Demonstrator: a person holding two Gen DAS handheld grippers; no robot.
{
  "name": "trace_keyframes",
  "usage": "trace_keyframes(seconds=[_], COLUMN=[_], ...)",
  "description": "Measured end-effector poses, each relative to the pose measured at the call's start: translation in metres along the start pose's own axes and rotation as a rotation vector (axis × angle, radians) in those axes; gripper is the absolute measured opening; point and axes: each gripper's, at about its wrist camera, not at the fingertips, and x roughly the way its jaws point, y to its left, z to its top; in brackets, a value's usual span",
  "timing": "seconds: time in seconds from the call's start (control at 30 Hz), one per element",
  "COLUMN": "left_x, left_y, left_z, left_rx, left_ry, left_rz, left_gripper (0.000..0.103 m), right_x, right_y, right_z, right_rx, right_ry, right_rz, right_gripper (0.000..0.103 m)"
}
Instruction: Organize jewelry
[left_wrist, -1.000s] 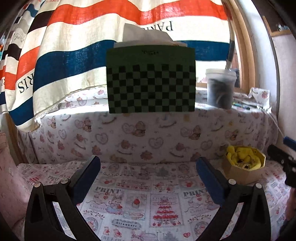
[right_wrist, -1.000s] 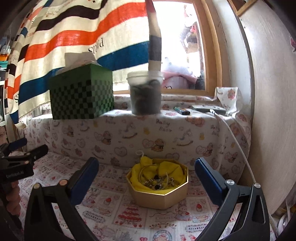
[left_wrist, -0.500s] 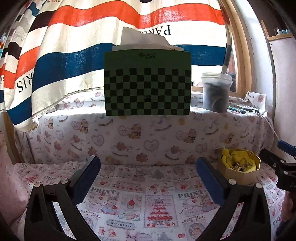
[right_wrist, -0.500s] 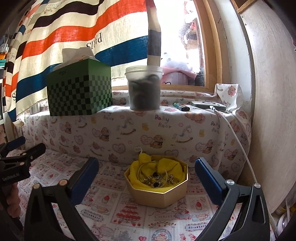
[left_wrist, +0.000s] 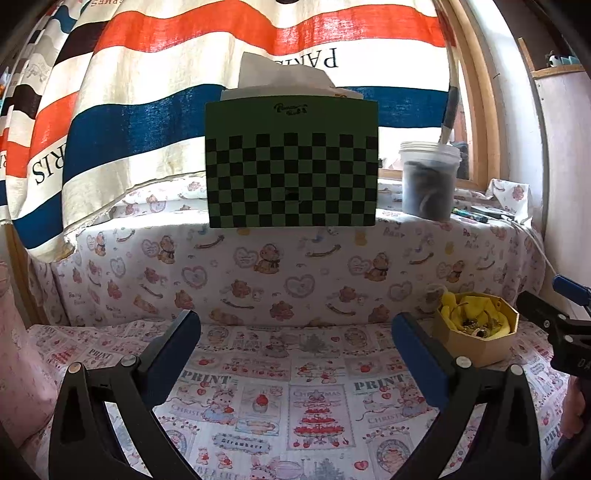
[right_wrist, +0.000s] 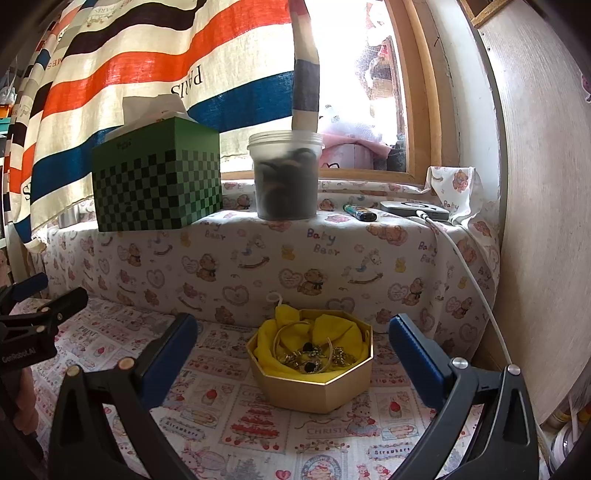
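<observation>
A gold octagonal box (right_wrist: 314, 384) lined with yellow cloth holds a tangle of gold bangles and chains (right_wrist: 314, 354). It sits on the printed cloth just ahead of my right gripper (right_wrist: 291, 336), which is open and empty, its blue pads either side of the box. In the left wrist view the box (left_wrist: 476, 347) is at the far right. My left gripper (left_wrist: 295, 332) is open and empty over bare printed cloth, well left of the box. The right gripper's fingers show at the right edge of the left wrist view (left_wrist: 565, 317).
A raised ledge covered in bear-print cloth (right_wrist: 332, 258) runs behind the box. On it stand a green checked tissue box (left_wrist: 291, 166), a plastic tub (right_wrist: 284, 177), a lighter (right_wrist: 360, 212) and a charging device with a white cable (right_wrist: 415, 210). A wall panel (right_wrist: 546, 221) is at right.
Both grippers have risen a little and drawn back, so the tissue box sits lower in view and the jewelry box interior shows more. Both jaws have stayed open.
</observation>
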Motion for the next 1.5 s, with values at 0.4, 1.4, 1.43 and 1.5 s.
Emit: trace_keyframes(seconds=[0.4,1.4,1.43,1.5], left_x=[0.0018,0.0004,0.0005,0.0009], left_y=[-0.0006,-0.0014,-0.0013,-0.0013], left_z=[-0.0001,-0.0009,-0.0008,-0.0008], left_rx=[0.003,0.007,0.006,0.007], left_ry=[0.008,0.012,0.011,0.011], left_rz=[0.0,0.018,0.017,0.018], left_gripper=[0.103,0.103,0.103,0.103], right_x=[-0.0002,0.0002,0.0002,0.0005], right_y=[-0.0014,-0.0016,-0.0016,-0.0016], right_z=[0.0,-0.0001,-0.0001,-0.0001], right_rx=[-0.002,-0.003,-0.003,-0.003], right_ry=[0.001,0.001,0.001,0.001], right_rz=[0.0,0.002,0.001,0.002], right_gripper=[0.103,0.103,0.103,0.103])
